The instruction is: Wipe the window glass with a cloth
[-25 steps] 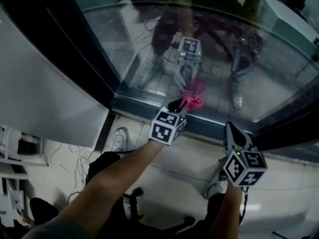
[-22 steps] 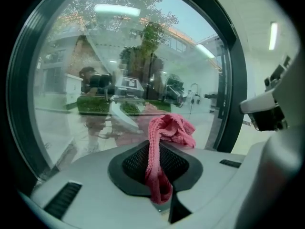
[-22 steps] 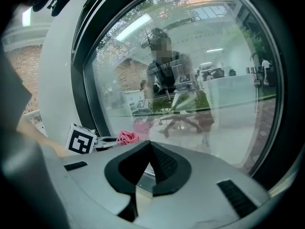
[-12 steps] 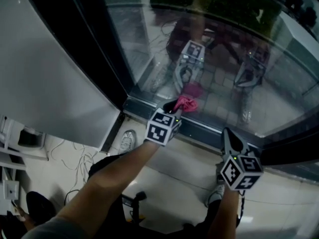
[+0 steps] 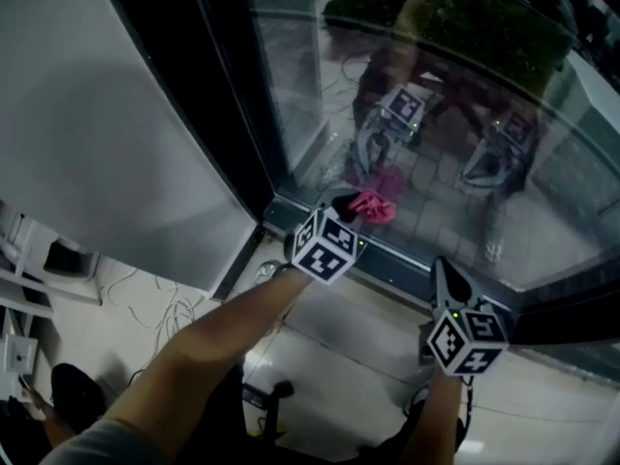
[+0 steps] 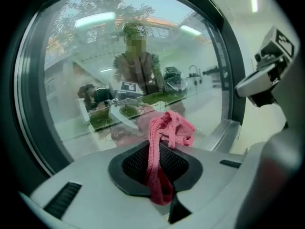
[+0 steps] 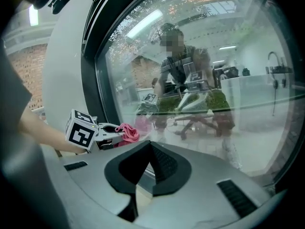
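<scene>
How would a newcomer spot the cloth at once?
Find the big window glass in its dark frame. Near its bottom edge the left gripper points at the pane, jaws shut on a crumpled pink cloth. It is the only vivid pink thing; the fainter pink above is its reflection.

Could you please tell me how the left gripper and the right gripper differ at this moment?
The left gripper is shut on the cloth; the right gripper is shut on nothing. The left gripper holds its cloth up to the glass; the right gripper hangs back, short of it. Both point toward the glass.
</scene>
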The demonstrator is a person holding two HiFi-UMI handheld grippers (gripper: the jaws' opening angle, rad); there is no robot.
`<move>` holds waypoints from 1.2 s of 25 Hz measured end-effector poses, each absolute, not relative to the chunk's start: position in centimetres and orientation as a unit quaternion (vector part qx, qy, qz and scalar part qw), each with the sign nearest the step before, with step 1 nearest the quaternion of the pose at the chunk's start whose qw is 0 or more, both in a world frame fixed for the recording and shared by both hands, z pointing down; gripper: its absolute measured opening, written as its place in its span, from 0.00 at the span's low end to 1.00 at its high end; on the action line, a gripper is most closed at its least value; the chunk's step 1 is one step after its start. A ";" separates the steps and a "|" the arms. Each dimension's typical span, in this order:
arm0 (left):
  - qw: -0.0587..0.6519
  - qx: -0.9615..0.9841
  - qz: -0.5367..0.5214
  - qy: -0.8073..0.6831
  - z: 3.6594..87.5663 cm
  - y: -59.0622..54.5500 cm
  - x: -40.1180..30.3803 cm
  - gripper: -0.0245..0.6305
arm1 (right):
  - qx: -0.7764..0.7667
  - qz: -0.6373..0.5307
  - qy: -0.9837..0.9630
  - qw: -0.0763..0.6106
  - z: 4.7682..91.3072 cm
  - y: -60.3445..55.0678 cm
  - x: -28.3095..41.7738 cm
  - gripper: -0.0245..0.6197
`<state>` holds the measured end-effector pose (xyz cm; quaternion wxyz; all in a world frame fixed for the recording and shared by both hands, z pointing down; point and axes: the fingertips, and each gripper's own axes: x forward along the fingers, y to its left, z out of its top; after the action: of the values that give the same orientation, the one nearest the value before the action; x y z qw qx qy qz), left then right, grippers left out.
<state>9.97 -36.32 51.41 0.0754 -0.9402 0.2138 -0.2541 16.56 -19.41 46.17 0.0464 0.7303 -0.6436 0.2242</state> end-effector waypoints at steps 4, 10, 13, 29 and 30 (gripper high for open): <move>0.131 -0.926 -0.287 0.207 49.7 -37.2 9.1 0.10 | 0.727 0.210 -0.651 0.056 45.3 -20.4 15.1 0.04; 0.202 -0.909 -0.311 0.191 45.7 -38.2 8.4 0.10 | 0.720 0.201 -0.662 0.047 43.8 -20.8 13.0 0.04; 0.231 -0.903 -0.311 0.185 43.3 -38.3 8.1 0.10 | 0.716 0.202 -0.667 0.043 43.4 -20.3 11.6 0.04; 0.271 -0.894 -0.300 0.194 37.9 -38.9 7.7 0.10 | 0.727 0.169 -0.664 0.052 38.6 -17.9 11.1 0.04; 0.271 -0.894 -0.299 0.194 37.8 -38.9 7.7 0.10 | 0.728 0.167 -0.663 0.054 38.5 -17.7 11.3 0.04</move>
<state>7.70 -38.91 37.79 0.2709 -0.8941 0.1941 -0.2992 11.28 -17.67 38.52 0.0544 0.7277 -0.6629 0.1675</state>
